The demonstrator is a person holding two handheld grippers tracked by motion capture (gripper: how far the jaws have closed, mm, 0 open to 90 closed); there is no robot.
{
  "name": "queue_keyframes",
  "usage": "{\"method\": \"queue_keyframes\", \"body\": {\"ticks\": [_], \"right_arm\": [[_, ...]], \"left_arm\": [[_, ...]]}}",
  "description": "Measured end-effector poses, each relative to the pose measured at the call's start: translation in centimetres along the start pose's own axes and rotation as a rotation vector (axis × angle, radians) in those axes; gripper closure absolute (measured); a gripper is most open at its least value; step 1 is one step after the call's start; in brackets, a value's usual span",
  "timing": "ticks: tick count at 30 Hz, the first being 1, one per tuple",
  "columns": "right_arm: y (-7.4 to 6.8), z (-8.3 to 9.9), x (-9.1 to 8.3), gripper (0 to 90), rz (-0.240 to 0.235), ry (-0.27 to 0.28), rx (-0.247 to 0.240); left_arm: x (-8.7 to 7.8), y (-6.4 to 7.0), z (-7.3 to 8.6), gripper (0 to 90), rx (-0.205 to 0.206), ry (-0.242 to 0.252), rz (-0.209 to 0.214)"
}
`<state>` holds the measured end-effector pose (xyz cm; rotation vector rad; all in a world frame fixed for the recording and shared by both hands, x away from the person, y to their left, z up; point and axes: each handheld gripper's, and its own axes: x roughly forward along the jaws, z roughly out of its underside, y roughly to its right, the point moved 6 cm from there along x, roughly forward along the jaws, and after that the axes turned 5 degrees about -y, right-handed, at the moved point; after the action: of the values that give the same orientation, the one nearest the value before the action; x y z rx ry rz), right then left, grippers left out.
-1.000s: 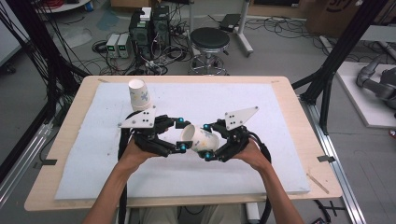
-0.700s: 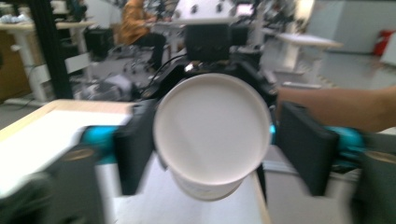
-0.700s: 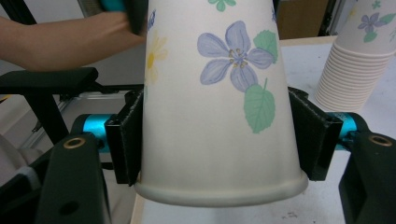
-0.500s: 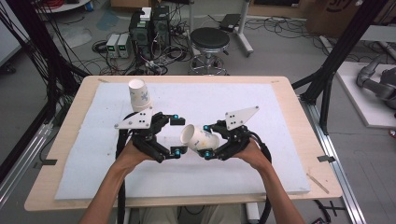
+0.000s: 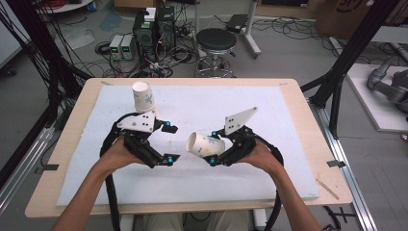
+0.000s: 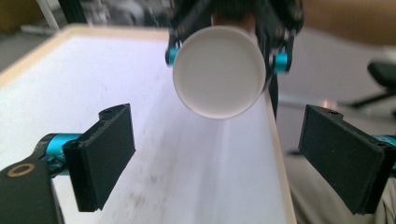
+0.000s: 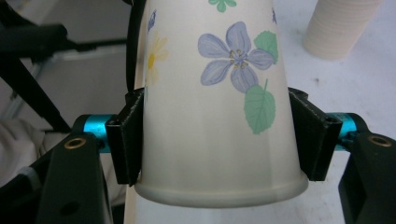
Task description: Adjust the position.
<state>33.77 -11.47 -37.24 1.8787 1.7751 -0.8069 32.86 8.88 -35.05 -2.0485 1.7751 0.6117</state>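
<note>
A: Where was the flowered paper cup [image 5: 206, 145]?

B: Off the surface [image 5: 288, 144], held on its side between the two hands, a little right of the middle. The right tool [image 5: 215, 147] had it pinched across the body near the rim. In the right gripper view the black pads [image 7: 125, 140] pressed flat against both sides of the cup [image 7: 219, 107], with a blue flower and green leaves printed on the wall.

A: Which way did it face?

B: Its narrow base pointed left, toward the left tool [image 5: 169, 143]. In the left gripper view the round white bottom of the cup [image 6: 218, 71] faced the camera, just ahead of the jaws and above them.

A: And the left tool itself?

B: Spread wide, holding nothing. Its two pads [image 6: 103, 156] stood well apart on either side of the view, with bare white cover between them. It sat just beside the cup without touching it.

A: Anything else on the surface?

B: A second paper cup [image 5: 143, 97] stood upside down near the far left of the white cover, behind the left tool's grey plate [image 5: 137, 122]. In the right gripper view it showed as a plain ribbed wall [image 7: 338, 25] at the upper right.

A: And beyond?

B: A black stool [image 5: 217, 43] and some electronics boxes [image 5: 154, 29] on the floor, amid loose cables.
</note>
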Motion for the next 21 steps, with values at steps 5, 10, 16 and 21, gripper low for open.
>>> {"method": "queue_keyframes", "body": {"ticks": [5, 10, 16, 21], "right_arm": [[-0.3, -0.8, 0.5, 30.8, 0.025, -0.160, -0.022], [-0.6, -1.2, 1.2, 30.8, 0.022, -0.289, -0.036], [-0.5, -1.4, 1.8, 30.8, 0.027, -0.372, -0.045], [-0.4, -1.7, 2.0, 30.7, 0.019, -0.382, -0.044]], "left_arm": [[0.0, -0.5, 0.4, 10.7, 0.009, -0.136, 0.001], [-0.1, -0.5, 0.3, 10.8, 0.011, -0.177, 0.022], [0.3, -0.4, 0.7, 11.0, 0.021, -0.237, 0.033], [1.1, -0.5, 0.8, 11.1, 0.040, -0.274, 0.038]]}}
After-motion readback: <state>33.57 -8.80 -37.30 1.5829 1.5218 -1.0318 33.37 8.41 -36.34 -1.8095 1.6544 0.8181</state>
